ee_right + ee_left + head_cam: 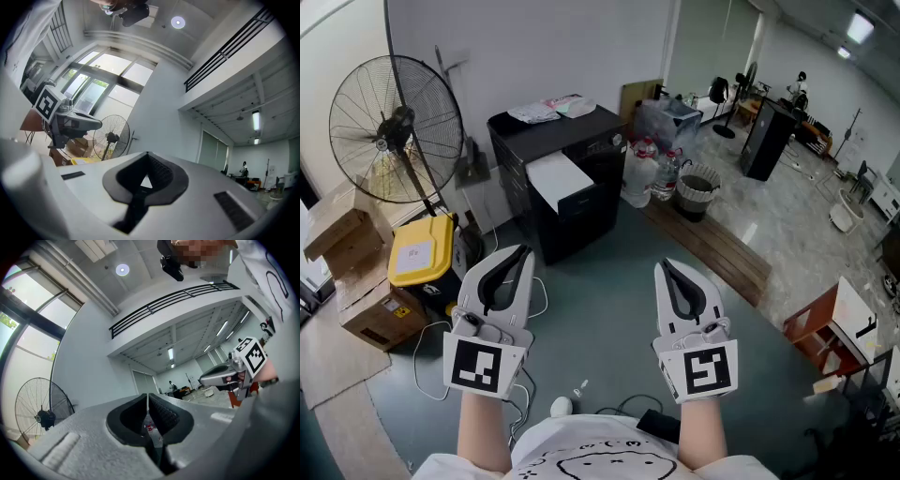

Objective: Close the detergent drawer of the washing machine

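The fingers (164, 414) of the left gripper (148, 397) are pressed together at their tips, and nothing sits between their dark ribbed faces. The fingers (160, 172) of the right gripper (147, 154) are closed tip to tip in the same way and hold nothing. In the head view the two grippers are side by side above the grey-green floor (600, 281), each on a bare forearm with its marker cube towards the person. Both point away from the body and tilt slightly upward.

The black box-shaped washing machine (581, 202) stands against the white wall ahead of the grippers. It is well apart from both and a little nearer the left one's line. Its white detergent drawer (560, 178) juts out of the upper front, still pulled open. Neither gripper touches the drawer or the machine. A few loose papers (551, 109) lie on the machine's top.

To the left of the machine stands a large black pedestal fan with a round wire cage (394, 127). Below the fan are a yellow-lidded bin (422, 251) and brown cardboard boxes (366, 300). To the right of the machine are clear plastic bags and bottles (654, 171), then a black wire waste basket (696, 192). A long low wooden plank (717, 251) lies on the floor in front of them. Thin white cables (427, 366) trail over the floor near the person's left side.
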